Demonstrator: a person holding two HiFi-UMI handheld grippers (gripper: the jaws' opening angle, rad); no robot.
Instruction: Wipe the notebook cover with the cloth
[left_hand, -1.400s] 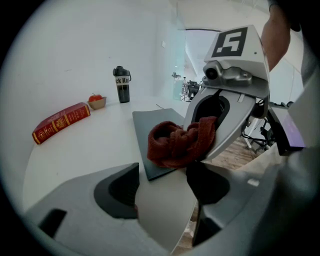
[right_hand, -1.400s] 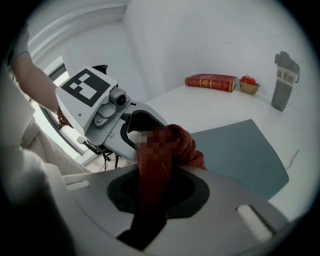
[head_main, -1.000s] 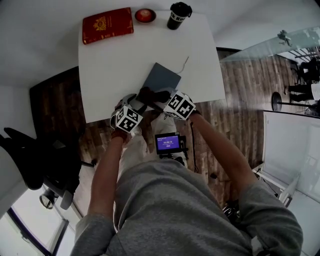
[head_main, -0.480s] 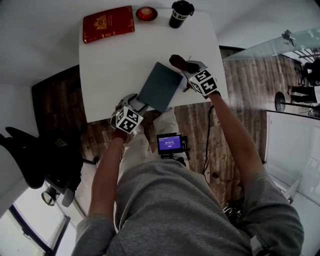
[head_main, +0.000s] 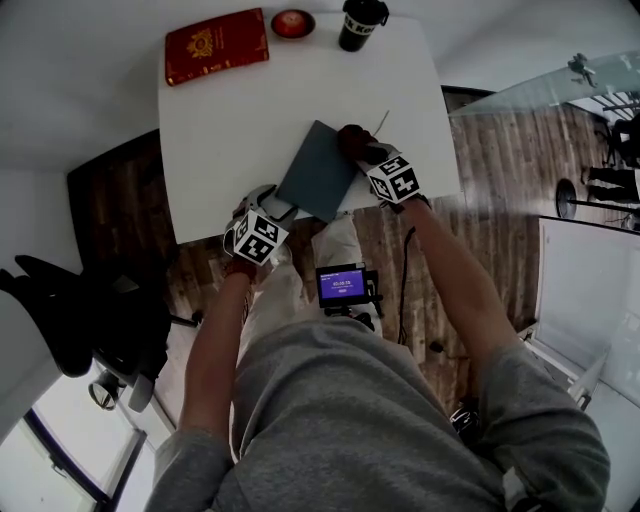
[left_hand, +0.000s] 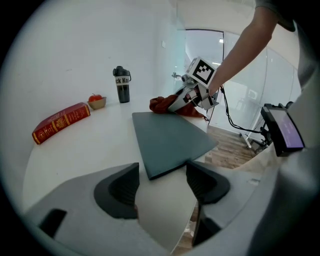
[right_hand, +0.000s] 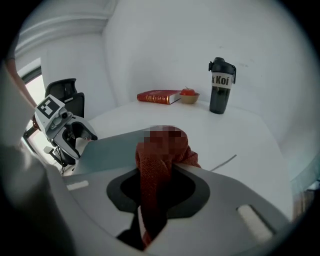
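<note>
A dark grey-blue notebook (head_main: 318, 170) lies slanted on the white table (head_main: 230, 120), its near corner at the front edge. My right gripper (head_main: 362, 152) is shut on a dark red cloth (head_main: 350, 137), which rests at the notebook's far right edge. In the right gripper view the cloth (right_hand: 160, 150) hangs bunched between the jaws of my right gripper (right_hand: 157, 172), with the notebook (right_hand: 110, 150) just beyond. My left gripper (head_main: 278, 207) is open at the notebook's near corner. The left gripper view shows the corner of the notebook (left_hand: 170, 140) between the spread jaws of my left gripper (left_hand: 162, 185).
A red book (head_main: 216, 46), a small bowl with red fruit (head_main: 291, 22) and a black bottle (head_main: 360, 24) stand along the table's far edge. A thin pen (head_main: 382, 122) lies near the cloth. A small screen device (head_main: 345, 285) sits below the front edge. A black chair (head_main: 60, 310) is at the left.
My right gripper carried the cloth from the notebook's near end up to its far right corner, then drew slightly back along the edge. The left gripper has stayed put.
</note>
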